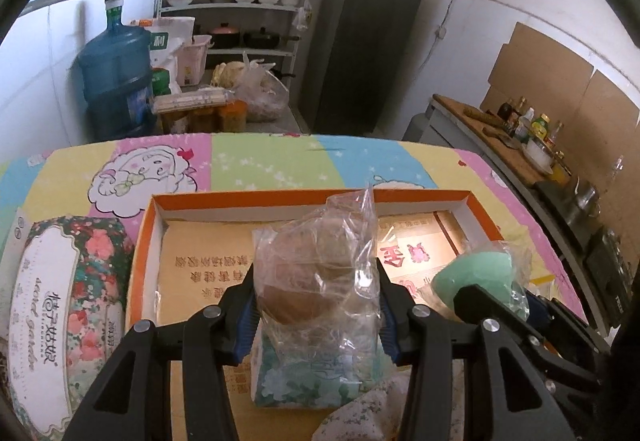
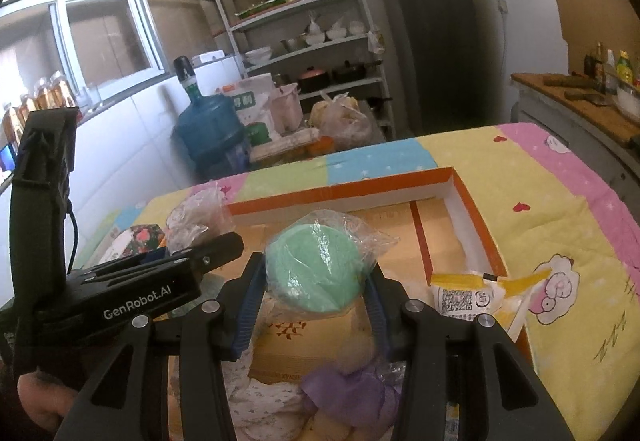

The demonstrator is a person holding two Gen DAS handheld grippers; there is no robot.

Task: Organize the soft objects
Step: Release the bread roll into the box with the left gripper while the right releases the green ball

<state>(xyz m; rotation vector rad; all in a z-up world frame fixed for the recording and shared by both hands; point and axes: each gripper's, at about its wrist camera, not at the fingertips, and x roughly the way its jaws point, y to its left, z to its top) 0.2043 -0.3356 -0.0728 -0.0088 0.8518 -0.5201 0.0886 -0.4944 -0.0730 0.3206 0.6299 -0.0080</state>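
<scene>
My left gripper (image 1: 316,305) is shut on a clear plastic bag with a brown round soft item (image 1: 304,281), held above the orange-rimmed cardboard tray (image 1: 280,197). My right gripper (image 2: 316,293) is shut on a green round soft item in a clear bag (image 2: 316,273), held above the same tray (image 2: 340,191). The green item also shows at the right of the left wrist view (image 1: 476,273). A teal floral tissue pack (image 1: 296,381) lies in the tray under the left gripper. White patterned cloth (image 2: 260,397) and a purple soft item (image 2: 344,393) lie in the tray below the right gripper.
A floral box (image 1: 68,305) lies left of the tray on the colourful tablecloth (image 1: 260,161). A yellow-and-white packet (image 2: 468,297) sits at the tray's right edge. The left gripper's body (image 2: 132,293) is close at the right gripper's left. A blue water jug (image 1: 116,81), shelves and a fridge stand behind the table.
</scene>
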